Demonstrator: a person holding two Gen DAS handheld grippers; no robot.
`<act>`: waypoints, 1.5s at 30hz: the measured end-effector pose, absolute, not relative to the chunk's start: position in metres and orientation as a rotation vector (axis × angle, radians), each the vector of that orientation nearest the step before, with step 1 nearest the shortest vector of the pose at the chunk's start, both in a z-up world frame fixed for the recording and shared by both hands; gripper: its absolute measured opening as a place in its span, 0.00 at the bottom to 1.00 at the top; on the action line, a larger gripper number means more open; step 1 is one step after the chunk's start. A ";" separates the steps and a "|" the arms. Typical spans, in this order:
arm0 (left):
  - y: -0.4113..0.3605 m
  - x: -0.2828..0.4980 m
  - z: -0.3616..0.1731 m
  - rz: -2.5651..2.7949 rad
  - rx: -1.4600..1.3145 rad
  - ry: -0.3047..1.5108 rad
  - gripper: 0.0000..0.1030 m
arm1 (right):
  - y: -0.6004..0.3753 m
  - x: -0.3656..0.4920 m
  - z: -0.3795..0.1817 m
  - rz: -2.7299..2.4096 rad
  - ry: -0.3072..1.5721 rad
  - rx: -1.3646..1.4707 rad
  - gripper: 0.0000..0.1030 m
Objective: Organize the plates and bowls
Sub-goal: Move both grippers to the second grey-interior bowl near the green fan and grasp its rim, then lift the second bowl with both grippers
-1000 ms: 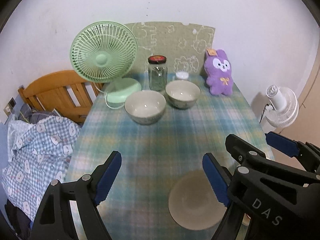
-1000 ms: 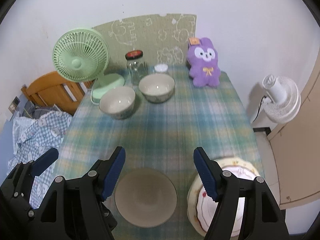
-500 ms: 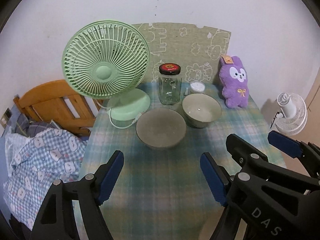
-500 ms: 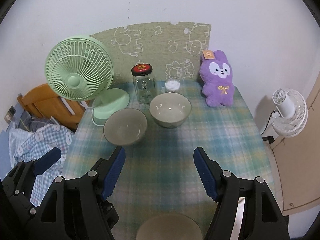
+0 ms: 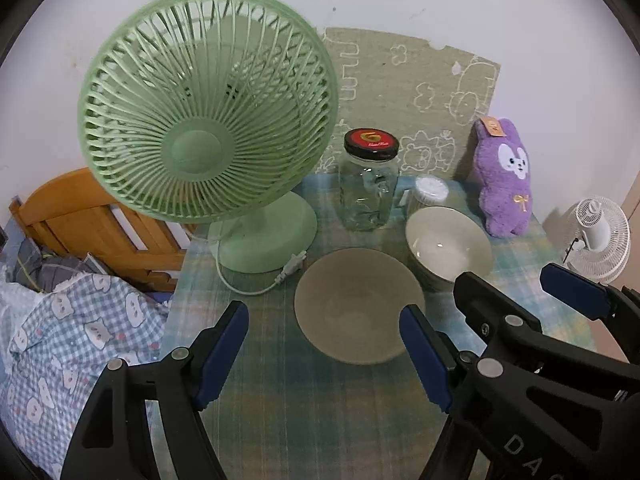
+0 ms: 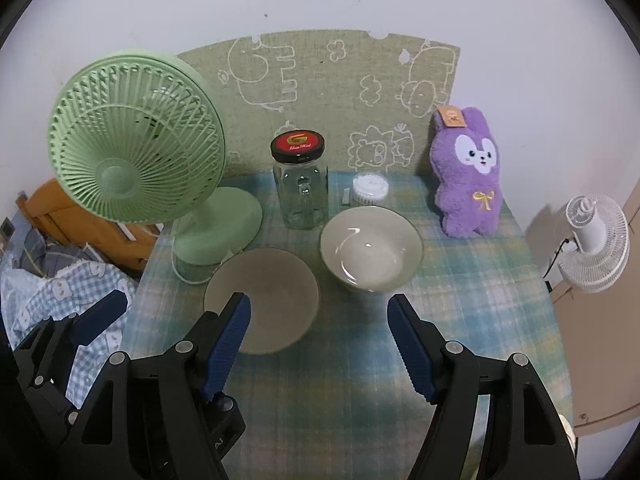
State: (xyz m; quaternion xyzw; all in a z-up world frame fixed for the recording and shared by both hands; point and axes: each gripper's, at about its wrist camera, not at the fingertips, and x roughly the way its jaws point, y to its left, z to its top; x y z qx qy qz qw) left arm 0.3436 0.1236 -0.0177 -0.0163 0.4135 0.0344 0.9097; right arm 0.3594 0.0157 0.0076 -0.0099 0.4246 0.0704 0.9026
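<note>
Both your claws stand wide apart and hold nothing: the left gripper (image 5: 324, 354) low in its frame, the right gripper (image 6: 318, 346) likewise. Just beyond them on the plaid table (image 6: 460, 300) sits the matte bowl (image 5: 358, 306), mid-frame. The glossy bowl (image 6: 371, 253) lies beside it, further right. Behind stand the green fan (image 5: 208, 120) and glass jar (image 6: 301, 184).

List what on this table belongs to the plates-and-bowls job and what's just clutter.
Job:
- grey-brown bowl
- glossy cream bowl

Clutter:
- green desk fan and its cord
- lidded glass jar
- small white tub
- purple plush rabbit
- white fan beyond the table edge
</note>
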 end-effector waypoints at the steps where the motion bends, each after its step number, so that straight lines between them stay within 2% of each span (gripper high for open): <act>1: 0.126 0.348 -0.021 0.069 -0.035 0.856 0.77 | 0.018 0.364 0.003 0.143 0.880 -0.021 0.72; 8: 0.137 0.371 -0.051 0.050 -0.054 0.900 0.69 | 0.031 0.390 -0.029 0.135 0.917 -0.021 0.72; 12: 0.138 0.383 -0.067 0.046 -0.040 0.927 0.61 | 0.034 0.401 -0.048 0.121 0.943 -0.011 0.72; 28: 0.146 0.414 -0.118 0.017 -0.032 1.016 0.49 | 0.043 0.434 -0.104 0.122 1.031 0.023 0.70; 31: 0.145 0.415 -0.121 -0.005 -0.042 1.033 0.44 | 0.043 0.437 -0.110 0.125 1.046 0.041 0.58; 32: 0.145 0.415 -0.121 -0.006 -0.035 1.032 0.41 | 0.043 0.438 -0.111 0.127 1.053 0.040 0.45; 33: 0.144 0.415 -0.122 -0.010 -0.027 1.035 0.38 | 0.044 0.438 -0.112 0.123 1.053 0.036 0.42; 38: 0.142 0.416 -0.121 -0.010 -0.030 1.036 0.33 | 0.044 0.438 -0.111 0.117 1.057 0.024 0.36; 45: 0.142 0.415 -0.120 -0.001 -0.039 1.046 0.33 | 0.044 0.435 -0.109 0.121 1.071 0.034 0.36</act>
